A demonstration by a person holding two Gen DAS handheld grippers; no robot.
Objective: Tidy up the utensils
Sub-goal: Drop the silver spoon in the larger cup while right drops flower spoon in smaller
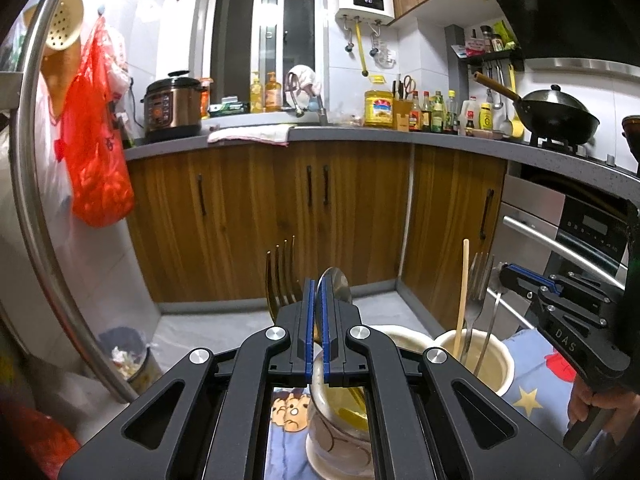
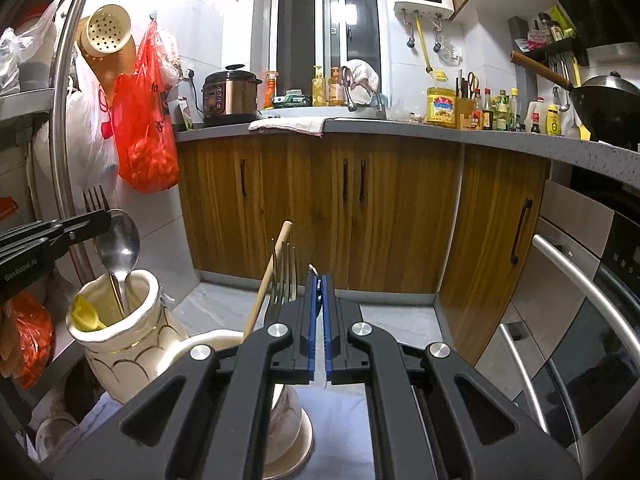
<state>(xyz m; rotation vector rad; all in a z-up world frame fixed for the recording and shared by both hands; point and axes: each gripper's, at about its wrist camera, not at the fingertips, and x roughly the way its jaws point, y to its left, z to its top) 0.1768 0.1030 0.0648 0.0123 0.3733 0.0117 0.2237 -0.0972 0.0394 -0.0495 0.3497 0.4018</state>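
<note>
While both grippers hang over a cloth-covered surface in a small kitchen, the scene reads so:

Left gripper: blue pads together, clamped on the bowl edge of a steel spoon; the spoon's stem runs down into the patterned holder right under the jaws.

Patterned holder: a cream ceramic jar with brown scroll lines, standing on the cartoon-print cloth near its left side; it also holds a gold fork, tines up, and something yellow (plastic, shape unclear).

Right gripper: pads together on a thin bit of metal at the tips; in the left view that is the top of a slim steel utensil standing in the plain holder.

Plain holder: a cream cup just right of the patterned one, holding a silver fork, tines up, and a single wooden chopstick, leaning.

Third cup: a cream rim between and behind the two holders, mostly hidden.

Hand: wrapped round the right gripper's handle at the cloth's right edge.

Backdrop: wood cabinets, grey counter, a red bag hanging on the left.
</note>
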